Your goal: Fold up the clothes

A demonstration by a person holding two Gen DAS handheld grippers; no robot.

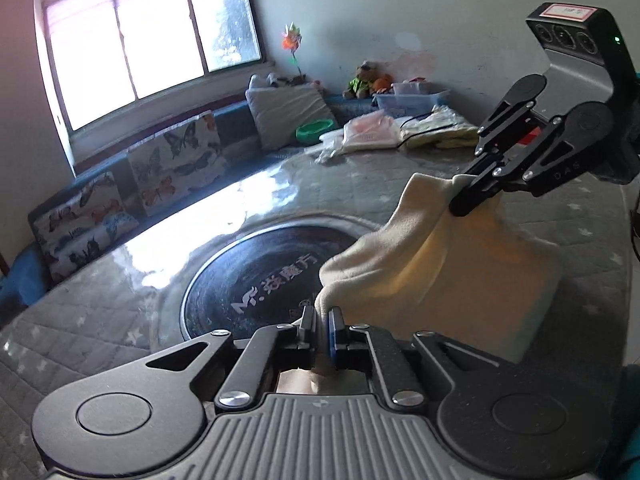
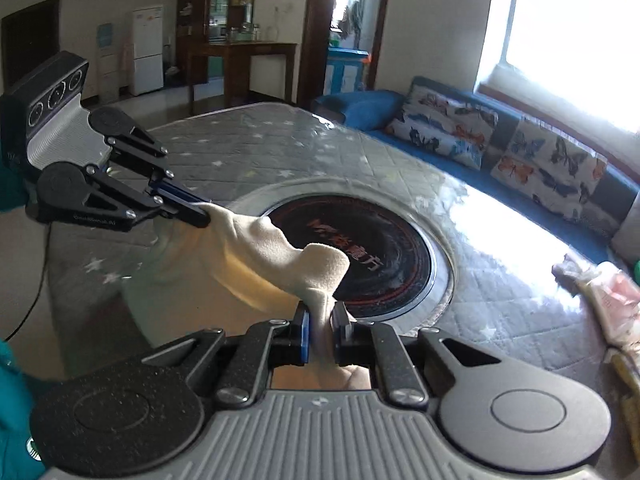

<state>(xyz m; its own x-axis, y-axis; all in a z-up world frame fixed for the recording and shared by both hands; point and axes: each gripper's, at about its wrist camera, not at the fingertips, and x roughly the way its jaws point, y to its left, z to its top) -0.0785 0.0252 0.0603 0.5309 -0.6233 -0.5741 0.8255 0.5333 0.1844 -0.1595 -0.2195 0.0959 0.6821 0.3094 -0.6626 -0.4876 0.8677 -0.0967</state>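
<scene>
Two handheld grippers share one cream fleece garment (image 1: pixel 436 276): the left gripper (image 1: pixel 322 330) is clamped on a bunched corner of it, and the right gripper (image 2: pixel 320 330) is likewise closed on a second corner, so the cloth hangs stretched between them above the table. Each tool also appears in the other's camera, the right gripper upper right in the left wrist view, the left gripper at the left edge of the right wrist view. One round table (image 2: pixel 248 144) carries a grey quilted cover with white stars under a glossy clear sheet, and one dark circular inset (image 2: pixel 384 248) with lettering sits at its centre. Three butterfly-print cushions (image 1: pixel 176 160) line a blue bench below one large window (image 1: pixel 148 44). A pile of folded clothes (image 1: pixel 400 130) lies at the table's far side. One white refrigerator (image 2: pixel 148 50) stands in the background.
</scene>
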